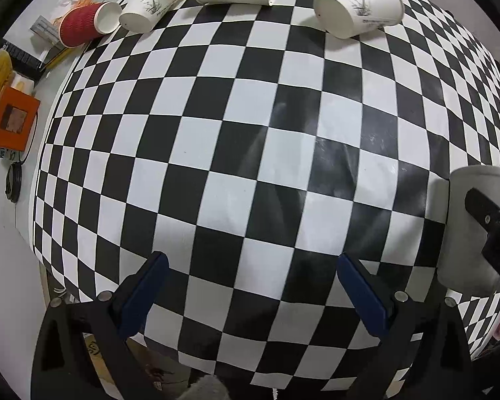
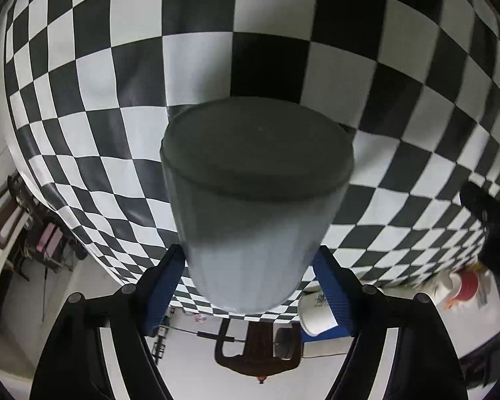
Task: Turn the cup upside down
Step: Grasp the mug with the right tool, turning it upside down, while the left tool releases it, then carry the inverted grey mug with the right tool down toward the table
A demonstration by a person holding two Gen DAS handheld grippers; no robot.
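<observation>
While the right hand-held gripper (image 2: pixel 250 276) clamps the white cup (image 2: pixel 250 206) between its blue pads (image 2: pixel 163 283), the cup's flat base faces the camera, above the checkered bench (image 2: pixel 283 16). Seen from the left wrist, that cup (image 1: pixel 473 230) sits at the right edge, over the bench (image 1: pixel 250 153). The left hand-held gripper (image 1: pixel 250 293) hangs with its jaws wide apart, holding nothing. Three white paper cups (image 1: pixel 360 6) and a red cup (image 1: pixel 83 25) lie on their sides along the far edge.

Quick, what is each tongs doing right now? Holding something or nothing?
Left tongs: open, holding nothing, above the checkered cloth.
Right tongs: closed on the white cup.
</observation>
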